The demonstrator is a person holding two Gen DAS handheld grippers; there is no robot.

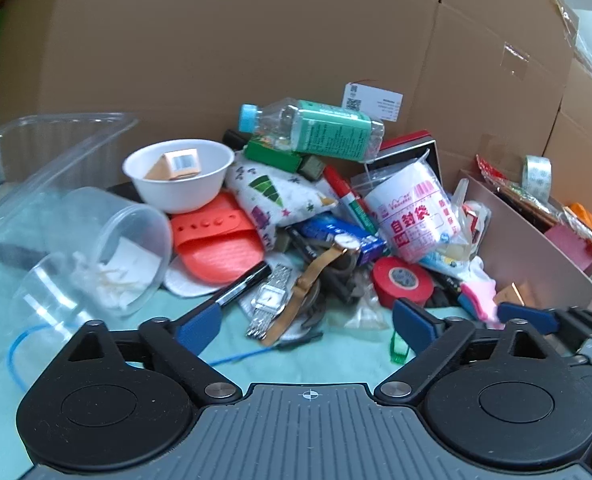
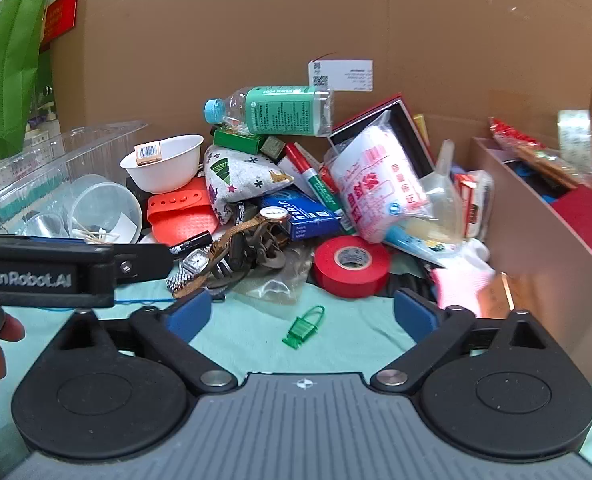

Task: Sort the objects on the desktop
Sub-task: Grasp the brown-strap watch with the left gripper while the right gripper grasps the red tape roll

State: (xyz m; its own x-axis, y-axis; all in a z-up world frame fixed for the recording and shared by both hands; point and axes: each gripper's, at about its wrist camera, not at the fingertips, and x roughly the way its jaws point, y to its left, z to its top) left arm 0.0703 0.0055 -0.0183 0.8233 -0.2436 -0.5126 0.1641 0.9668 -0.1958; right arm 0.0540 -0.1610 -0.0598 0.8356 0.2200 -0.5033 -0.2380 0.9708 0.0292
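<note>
Teal cloth (image 2: 336, 344): red tape (image 2: 351, 265) beyond right gripper (image 2: 302, 316)

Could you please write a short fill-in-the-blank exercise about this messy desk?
1. The roll of electrical tape is ____ in colour.
2. The white round bowl holds a small cardboard ____.
3. The clear plastic bottle with the green label has a light ____ cap.

Answers: red; box; blue

- The table is covered with a pale green cloth (image 2: 348, 344).
- A small green clip (image 2: 303, 326) lies alone on the cloth near the front edge.
- Behind it, a red tape roll (image 2: 352, 266), a silver watch (image 1: 270, 298) and a blue cord (image 1: 20, 344).
- A pink box (image 2: 536, 248) stands at the right side.
</note>
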